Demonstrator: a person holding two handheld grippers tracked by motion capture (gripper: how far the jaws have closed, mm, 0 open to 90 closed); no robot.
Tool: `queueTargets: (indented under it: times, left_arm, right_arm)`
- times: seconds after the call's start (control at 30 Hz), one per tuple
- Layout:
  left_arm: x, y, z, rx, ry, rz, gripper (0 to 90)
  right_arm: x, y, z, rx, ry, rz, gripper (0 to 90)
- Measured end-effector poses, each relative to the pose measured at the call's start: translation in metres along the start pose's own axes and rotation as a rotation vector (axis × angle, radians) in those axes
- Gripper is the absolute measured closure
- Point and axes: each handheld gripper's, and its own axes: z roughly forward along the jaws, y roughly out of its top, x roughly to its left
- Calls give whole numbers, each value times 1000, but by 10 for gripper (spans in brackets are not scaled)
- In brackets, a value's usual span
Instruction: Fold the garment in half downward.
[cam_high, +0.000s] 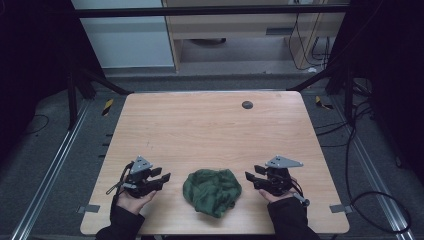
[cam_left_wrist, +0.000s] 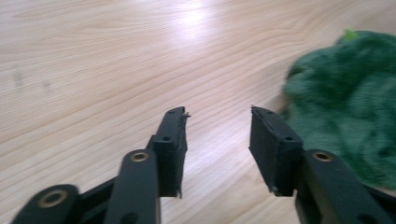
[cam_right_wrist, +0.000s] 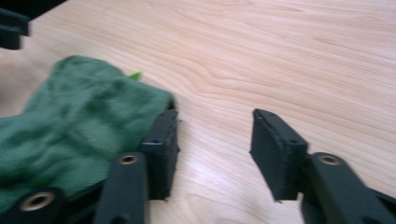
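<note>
A crumpled green cloth (cam_high: 212, 191) lies on the wooden table (cam_high: 210, 130) near its front edge, between the two tools; the left tool (cam_high: 165, 177) and right tool (cam_high: 250, 176) (each hand-held) gape open, jaws empty, flanking it.

Table: light wooden table (cam_high: 200, 130), centre of frame.
Cloth: crumpled green cloth (cam_high: 212, 191), lower centre.
Disc: small dark disc (cam_high: 247, 105), upper right of centre.
</note>
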Motion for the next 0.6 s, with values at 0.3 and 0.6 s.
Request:
queueTargets:
  times: [0.3,0.6]
  left_arm:
    - [30,-10,2,10,99,-20,349]
    - [46,-16,2,15,139,-55,266]
  right_arm:
    - [-25,-6,-3,18,-92,37,310]
    - [-43,-10,-6,10,-151,47,234]
